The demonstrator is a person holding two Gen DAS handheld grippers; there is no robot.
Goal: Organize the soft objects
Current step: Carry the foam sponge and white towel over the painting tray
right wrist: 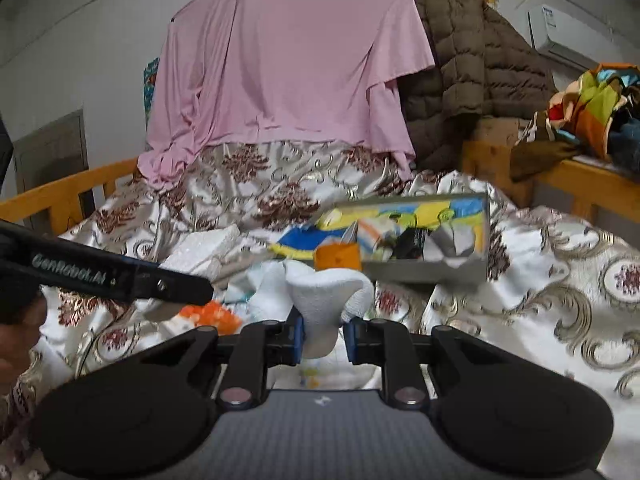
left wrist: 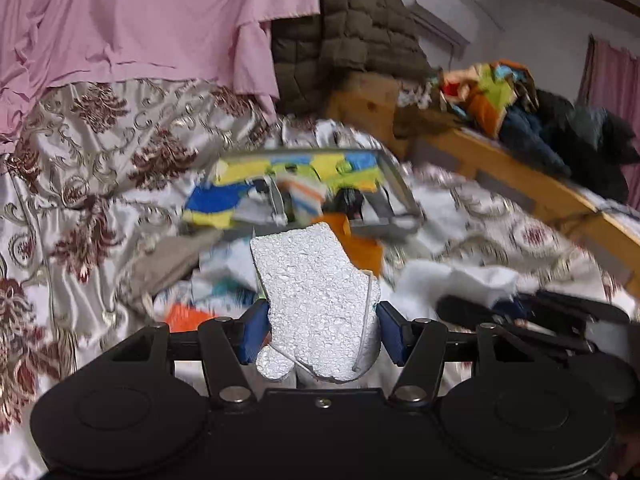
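Left wrist view: left claw [left wrist: 320, 330] squeezes a white foam piece [left wrist: 316, 300]; right claw [right wrist: 323, 338] squeezes a white cloth [right wrist: 324, 300], both near the box [right wrist: 420, 236].

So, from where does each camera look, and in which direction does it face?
Left wrist: sits behind the left tongs, which grip a white foam piece; faces the grey box on the bed; the right tongs show at right.
Right wrist: sits behind the right tongs, which pinch a white cloth; faces the same box; the left tongs and a hand show at left.
Shared: box, pink sheet, brown jacket.
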